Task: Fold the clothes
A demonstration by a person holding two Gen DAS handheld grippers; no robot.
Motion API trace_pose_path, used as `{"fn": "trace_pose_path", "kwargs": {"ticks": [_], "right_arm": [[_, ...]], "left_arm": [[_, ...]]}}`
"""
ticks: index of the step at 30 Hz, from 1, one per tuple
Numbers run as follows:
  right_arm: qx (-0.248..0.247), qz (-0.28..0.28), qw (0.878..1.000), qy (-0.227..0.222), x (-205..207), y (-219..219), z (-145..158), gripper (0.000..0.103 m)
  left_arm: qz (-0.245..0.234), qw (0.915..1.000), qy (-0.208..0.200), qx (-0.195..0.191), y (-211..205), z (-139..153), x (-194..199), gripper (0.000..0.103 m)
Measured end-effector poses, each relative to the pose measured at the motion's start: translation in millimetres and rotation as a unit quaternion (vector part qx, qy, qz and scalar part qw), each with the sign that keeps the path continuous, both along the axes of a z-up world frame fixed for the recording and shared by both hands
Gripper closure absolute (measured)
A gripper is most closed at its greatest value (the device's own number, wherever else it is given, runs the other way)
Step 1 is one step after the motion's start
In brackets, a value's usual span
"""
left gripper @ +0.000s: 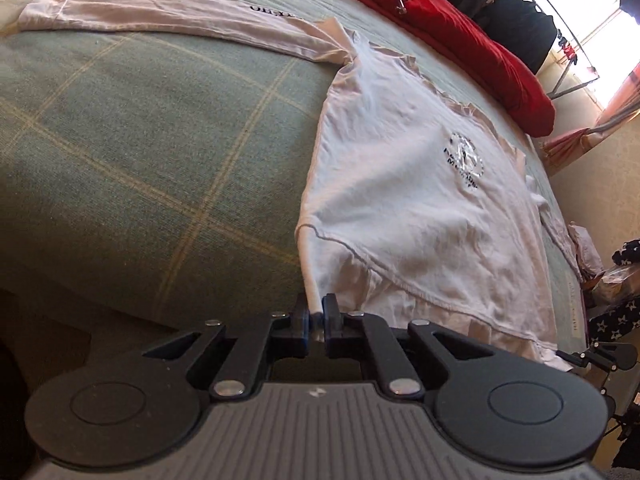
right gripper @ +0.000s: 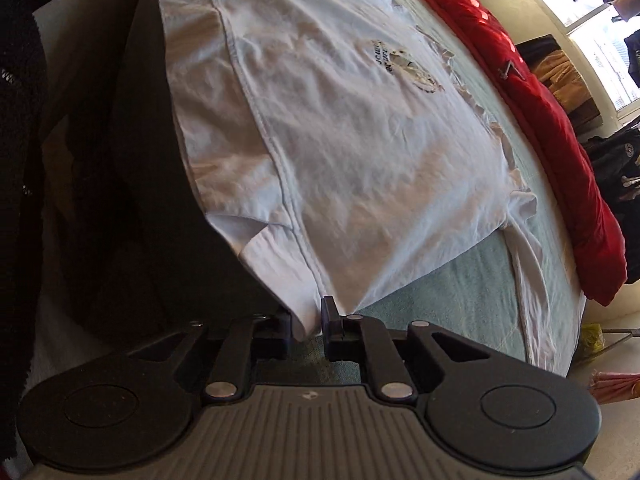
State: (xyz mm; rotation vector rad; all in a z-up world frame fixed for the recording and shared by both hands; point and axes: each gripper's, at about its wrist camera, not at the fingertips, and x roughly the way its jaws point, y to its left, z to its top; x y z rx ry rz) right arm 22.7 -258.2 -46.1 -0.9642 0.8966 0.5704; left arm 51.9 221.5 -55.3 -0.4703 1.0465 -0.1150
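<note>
Between the jaws of the left gripper [left gripper: 316,314] sat a bunched corner of the white long-sleeved shirt [left gripper: 400,200], the two dark fingers drawn close and pinching the hem. Ahead of those jaws the shirt lay spread on the green checked bedspread [left gripper: 140,140], with a round dark print [left gripper: 464,160] on its chest whose lettering was too crumpled to read. Ahead and to the left of the jaws one sleeve [left gripper: 160,12] stretched away across the bed; a dark word on it was half lost in a fold. Far ahead of the jaws, a red quilt [left gripper: 460,28] ran along the bed's far edge, and dark clothes hung by a bright window, washed out by glare. At the right edge of that view, part of another black gripper linkage showed, cut off by the frame.

Between the jaws of the right gripper [right gripper: 308,324] hung the shirt's other hem corner [right gripper: 304,312]; the fingers stood a little apart with the cloth folded between them, and whether they truly clamped it I could not tell. Ahead of these jaws lay the shirt's body [right gripper: 340,120]. Left of the jaws everything sank into deep shadow and could not be made out. Ahead and to the right of the jaws, the second sleeve [right gripper: 532,280] trailed over the bedspread toward the bed's edge.
</note>
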Motion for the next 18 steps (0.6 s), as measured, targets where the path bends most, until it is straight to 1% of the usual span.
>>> {"fn": "trace_pose_path", "kwargs": {"ticks": [2, 5, 7, 8, 9, 10, 11, 12, 13, 14, 15, 17, 18], "right_arm": [[-0.008, -0.001, 1.000, 0.008, -5.4, -5.2, 1.6, 0.082], [0.018, -0.030, 0.999, 0.001, -2.8, -16.5, 19.3, 0.082], [0.055, -0.053, 0.997, -0.010, 4.6, -22.8, 33.2, 0.074], [0.075, -0.064, 0.995, -0.016, 8.8, -25.8, 40.3, 0.065], [0.094, -0.076, 0.992, -0.022, 13.0, -28.8, 47.4, 0.060], [0.114, -0.087, 0.989, -0.028, 17.2, -31.9, 54.5, 0.060], [0.134, -0.098, 0.986, -0.034, 21.3, -34.9, 61.6, 0.060], [0.154, -0.109, 0.981, -0.040, 25.5, -37.9, 68.7, 0.057], [0.170, -0.119, 0.977, -0.043, 30.1, -39.4, 73.2, 0.050], [0.186, -0.128, 0.973, -0.046, 34.9, -40.1, 76.5, 0.047], [0.201, -0.137, 0.969, -0.048, 39.7, -40.8, 79.7, 0.045], [0.227, -0.156, 0.960, -0.046, 53.3, -43.1, 81.4, 0.043], [0.239, -0.168, 0.955, -0.042, 61.1, -44.8, 80.6, 0.041]], "left_arm": [[0.003, 0.9997, -0.006, 0.023, 4.2, 7.3, -2.9, 0.094], [0.006, 0.9983, -0.025, 0.052, 9.9, 22.5, -4.6, 0.094], [-0.003, 0.9965, -0.046, 0.069, 5.9, 34.7, 1.9, 0.094], [-0.008, 0.9955, -0.054, 0.078, 2.8, 40.7, 6.0, 0.093], [-0.015, 0.9943, -0.062, 0.085, -0.6, 47.0, 10.0, 0.093], [-0.023, 0.9932, -0.073, 0.088, -4.2, 53.9, 13.6, 0.093], [-0.031, 0.9919, -0.083, 0.091, -7.5, 60.2, 16.9, 0.090], [-0.038, 0.9906, -0.091, 0.095, -10.6, 64.5, 20.4, 0.087], [-0.044, 0.9892, -0.097, 0.101, -14.4, 66.9, 25.7, 0.080], [-0.049, 0.9877, -0.103, 0.107, -18.2, 69.4, 31.0, 0.074], [-0.055, 0.9864, -0.107, 0.112, -21.6, 70.9, 37.2, 0.071], [-0.064, 0.9852, -0.110, 0.116, -25.8, 68.9, 52.7, 0.062], [-0.067, 0.9849, -0.111, 0.114, -27.3, 67.4, 61.1, 0.061]]}}
